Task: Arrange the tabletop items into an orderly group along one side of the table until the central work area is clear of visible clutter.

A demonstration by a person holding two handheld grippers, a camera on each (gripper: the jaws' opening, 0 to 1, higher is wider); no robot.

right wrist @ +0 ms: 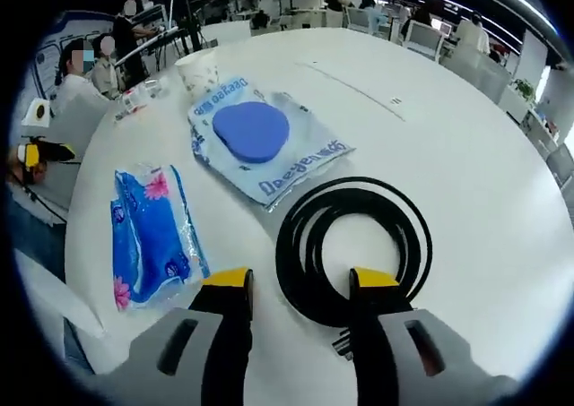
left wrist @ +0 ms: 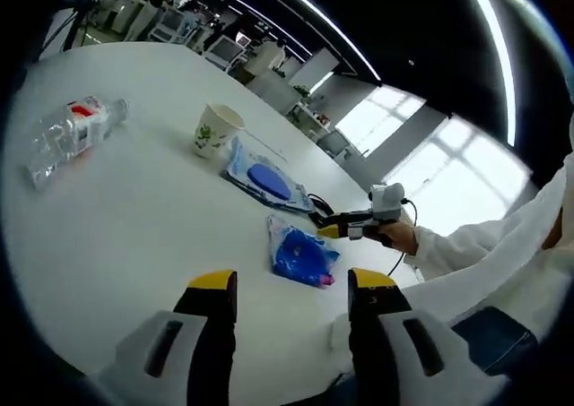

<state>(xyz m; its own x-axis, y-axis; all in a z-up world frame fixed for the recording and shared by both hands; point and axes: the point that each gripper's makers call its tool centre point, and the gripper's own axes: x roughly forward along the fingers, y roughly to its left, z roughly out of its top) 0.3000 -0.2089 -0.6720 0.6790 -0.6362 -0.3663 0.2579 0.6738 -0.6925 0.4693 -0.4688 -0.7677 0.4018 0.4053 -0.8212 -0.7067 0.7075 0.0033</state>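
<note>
Right gripper (right wrist: pixel 298 285) spread wide, empty, poised at near rim of coiled black cable (right wrist: pixel 352 245) beside blue-disc packet (right wrist: pixel 260 142). Best lowered astride the bundled strands, pinching all loops together. Left gripper (left wrist: pixel 291 291) likewise agape, holding nothing.

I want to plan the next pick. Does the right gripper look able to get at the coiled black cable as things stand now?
Probably yes. The right gripper is open and the black cable lies flat just ahead of its jaws on bare table, with nothing lying on the coil.
</note>
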